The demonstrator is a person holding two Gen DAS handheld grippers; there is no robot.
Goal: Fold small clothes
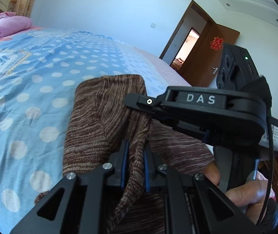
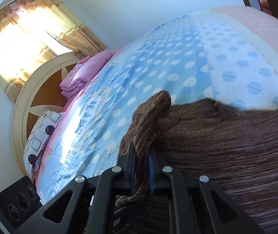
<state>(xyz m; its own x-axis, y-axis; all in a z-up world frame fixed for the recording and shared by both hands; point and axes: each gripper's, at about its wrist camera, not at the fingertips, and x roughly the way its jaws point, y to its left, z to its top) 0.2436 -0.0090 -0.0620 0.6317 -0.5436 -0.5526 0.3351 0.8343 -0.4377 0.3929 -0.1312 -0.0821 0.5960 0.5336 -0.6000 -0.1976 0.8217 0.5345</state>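
Note:
A brown striped knit garment (image 1: 103, 117) is lifted off the blue polka-dot bedspread (image 1: 31, 81). My left gripper (image 1: 135, 152) is shut on a bunched fold of it, the knit squeezed between the blue pads. In the left wrist view the right gripper's body marked DAS (image 1: 201, 105) reaches in from the right, its tip against the same cloth, with a hand (image 1: 244, 193) on its handle. In the right wrist view my right gripper (image 2: 141, 158) is shut on a fold of the brown garment (image 2: 226, 136), which spreads to the right, blurred.
A folded pink quilt (image 2: 80, 74) and a patterned pillow (image 2: 41, 134) lie at the round headboard (image 2: 33, 97) under a curtained window. An open brown door (image 1: 207, 58) stands beyond the bed's far end. The left gripper's camera block (image 2: 18, 200) shows low left.

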